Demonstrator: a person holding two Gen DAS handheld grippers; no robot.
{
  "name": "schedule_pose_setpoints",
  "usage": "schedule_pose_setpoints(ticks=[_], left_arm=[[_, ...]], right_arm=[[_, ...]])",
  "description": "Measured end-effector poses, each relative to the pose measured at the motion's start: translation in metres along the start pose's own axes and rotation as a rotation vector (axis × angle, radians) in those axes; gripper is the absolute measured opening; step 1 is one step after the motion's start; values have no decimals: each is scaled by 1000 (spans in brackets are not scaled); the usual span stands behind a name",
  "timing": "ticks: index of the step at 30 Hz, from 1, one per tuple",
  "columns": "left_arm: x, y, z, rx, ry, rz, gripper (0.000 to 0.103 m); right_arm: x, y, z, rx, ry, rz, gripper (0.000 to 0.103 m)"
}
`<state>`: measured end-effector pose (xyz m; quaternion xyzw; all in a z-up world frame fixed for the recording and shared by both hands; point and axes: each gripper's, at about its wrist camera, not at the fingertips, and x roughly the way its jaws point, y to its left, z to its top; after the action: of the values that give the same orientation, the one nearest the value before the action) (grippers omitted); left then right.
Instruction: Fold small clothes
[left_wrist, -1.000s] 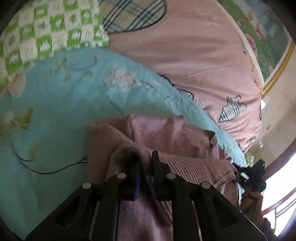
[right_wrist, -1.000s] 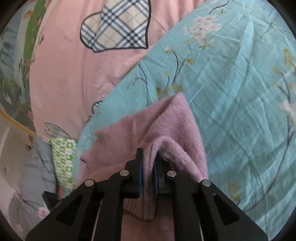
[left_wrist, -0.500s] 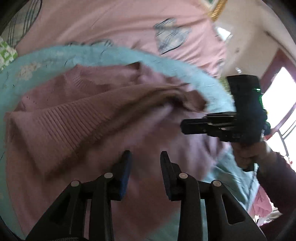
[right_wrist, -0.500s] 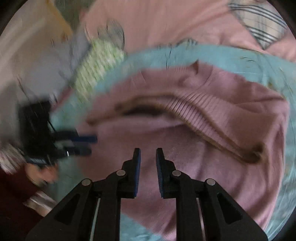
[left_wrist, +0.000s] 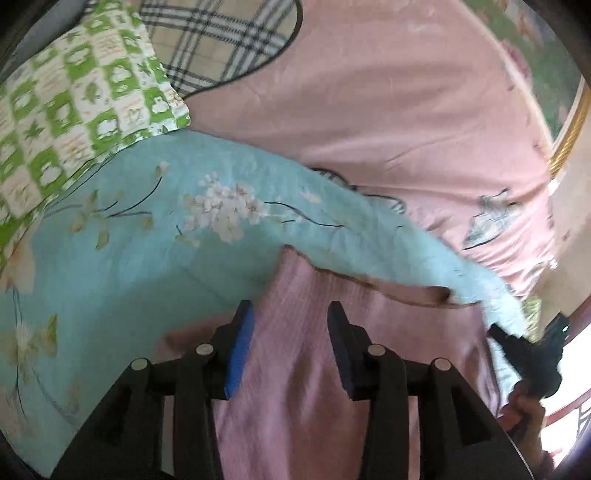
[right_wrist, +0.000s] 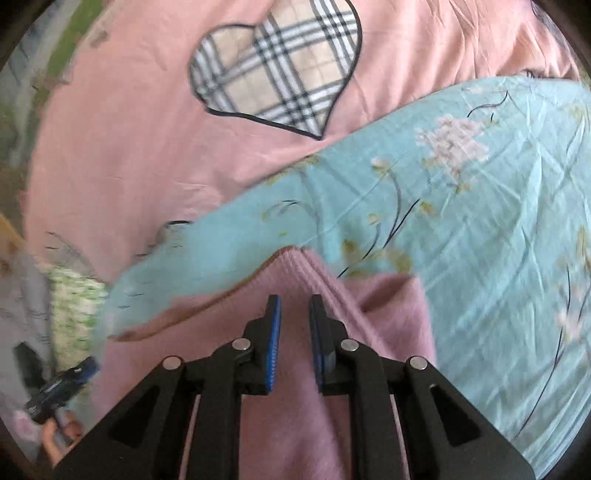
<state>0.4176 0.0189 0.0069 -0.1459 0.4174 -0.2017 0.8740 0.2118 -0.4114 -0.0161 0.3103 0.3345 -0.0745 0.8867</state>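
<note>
From the left wrist view, I see the left hand-held gripper (left_wrist: 290, 325) with its blue-padded jaws apart and opening; they hang above the pink knitted sweater (left_wrist: 314, 387) with nothing pinched between the pads. The sweater lies flat on a turquoise floral sheet (left_wrist: 129, 240), which is spread over a pink bedcover (left_wrist: 388, 110) carrying a plaid heart patch (left_wrist: 221, 40). A green-and-white checked cloth (left_wrist: 74, 92) sits at the upper left, overlapping the turquoise sheet's edge. The sweater's far edge shows a brownish folded hem running toward the right. At the lower right, blurred, I see the right hand-held gripper (left_wrist: 524, 350) in a hand (left_wrist: 524, 410), beside the sweater's right edge; from this view I cannot tell how its jaws stand.

From the right wrist view, the right hand-held gripper (right_wrist: 294, 306) has its jaws a narrow gap apart, with no fabric caught between the pads. Below and ahead of it the pink sweater (right_wrist: 295, 424) rests on the turquoise floral sheet (right_wrist: 461, 240), one corner of a folded layer pointing away from the camera just beyond the fingertips. The pink bedcover (right_wrist: 129, 147) and its plaid heart (right_wrist: 273, 70) fill the top. At the lower left, blurred, the left hand-held gripper (right_wrist: 88, 365) shows in a hand (right_wrist: 55, 439), near the sweater's left side.
</note>
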Motion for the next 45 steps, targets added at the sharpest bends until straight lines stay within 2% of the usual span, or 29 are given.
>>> schedule_pose_setpoints(ticks=[2,4,5,7,9,11,13,14,15,16,18,19,20,21,22,25,28,30,34,37,42,45], left_arm=[[-17,-13,-21,26,7,-61,43],[-29,-27,-48,59,28,-115,52],[-35,-34,-66,76,45,-128,53],[-42,-38,-91,83,73,-128,53],[-43,-28,-113,60,99,-96,53],[-44,-11,-127,13,111,-66,52],[-48,5,-132,-22,104,-66,44],[-52,10,-134,-29,102,-51,43],[-56,13,-135,-30,104,-44,42],[-62,15,-137,-29,105,-37,42],[-72,17,-138,-24,97,-7,43],[-80,16,-140,-24,90,11,49],[-90,15,-143,-29,83,19,55],[-99,15,-146,-36,73,20,67],[-107,11,-150,-42,60,22,77],[-134,1,-166,-32,18,42,85],[-145,-2,-182,-57,10,79,87],[-143,1,-193,-113,31,105,87],[-132,12,-209,-245,63,44,87],[-120,13,-209,-328,70,-8,87],[-96,9,-199,-379,34,18,87],[-85,13,-189,-414,-22,34,88]], right_arm=[[-15,9,-14,-46,3,26,18],[-21,31,-34,-90,33,83,26],[-27,34,-45,-108,59,108,29],[-40,37,-69,-141,89,128,39],[-47,35,-86,-169,105,114,42],[-56,23,-103,-206,120,58,42],[-60,6,-114,-228,134,-59,41],[-65,-4,-117,-231,132,-124,41],[-71,-13,-119,-225,120,-134,40],[-75,-17,-119,-215,115,-135,40],[-87,-24,-120,-209,97,-242,41],[-95,-27,-120,-199,85,-242,42],[-103,-31,-119,-161,68,-227,42],[-109,-34,-119,-124,58,-199,42],[-118,-36,-119,-82,44,-132,42],[-134,-23,-126,-69,-5,-67,46],[-148,-9,-141,-85,-20,15,46],[-150,2,-151,-78,-14,53,46],[-153,19,-174,-110,13,93,46],[-153,29,-186,-144,33,116,46],[-155,36,-192,-153,47,152,46],[-153,36,-190,-154,57,156,46]])
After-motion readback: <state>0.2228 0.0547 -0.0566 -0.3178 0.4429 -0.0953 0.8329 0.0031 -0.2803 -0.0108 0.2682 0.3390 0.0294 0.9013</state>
